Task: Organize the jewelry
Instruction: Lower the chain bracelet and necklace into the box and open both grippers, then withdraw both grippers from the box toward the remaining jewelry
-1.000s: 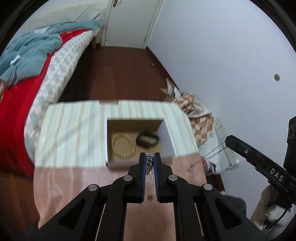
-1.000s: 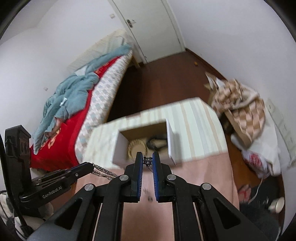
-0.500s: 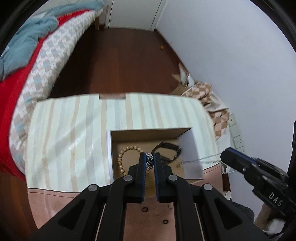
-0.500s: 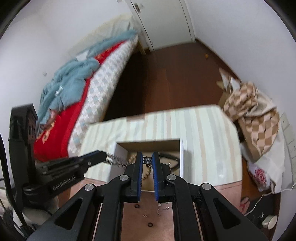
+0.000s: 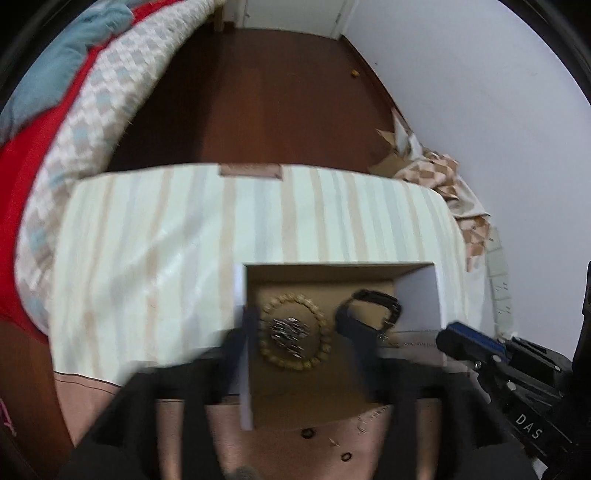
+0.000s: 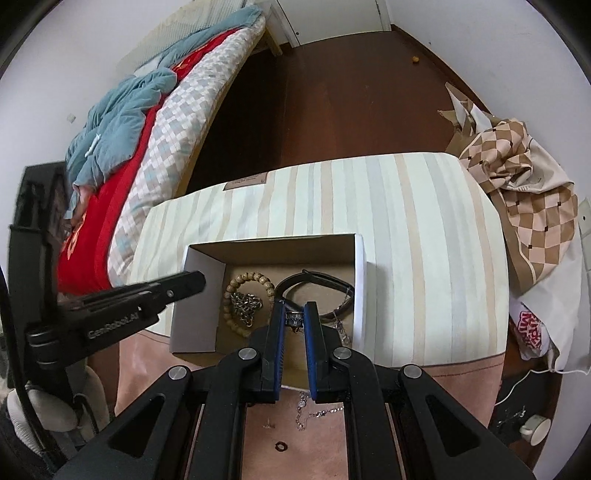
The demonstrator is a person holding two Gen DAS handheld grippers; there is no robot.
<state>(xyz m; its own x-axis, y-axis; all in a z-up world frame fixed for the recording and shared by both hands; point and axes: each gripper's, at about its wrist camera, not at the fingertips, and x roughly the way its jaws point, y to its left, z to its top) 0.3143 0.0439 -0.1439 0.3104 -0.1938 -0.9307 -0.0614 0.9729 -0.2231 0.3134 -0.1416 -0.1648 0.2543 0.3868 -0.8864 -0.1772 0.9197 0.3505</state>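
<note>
Right wrist, "GenRobot.AI" on left gripper

blurred left claw spread wide over open box, silver chain inside bead bracelet

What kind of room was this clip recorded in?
Most likely a bedroom in a home: a bed with a red cover and a rumpled blue blanket, dark wood flooring, and a white door at the far end.
</note>
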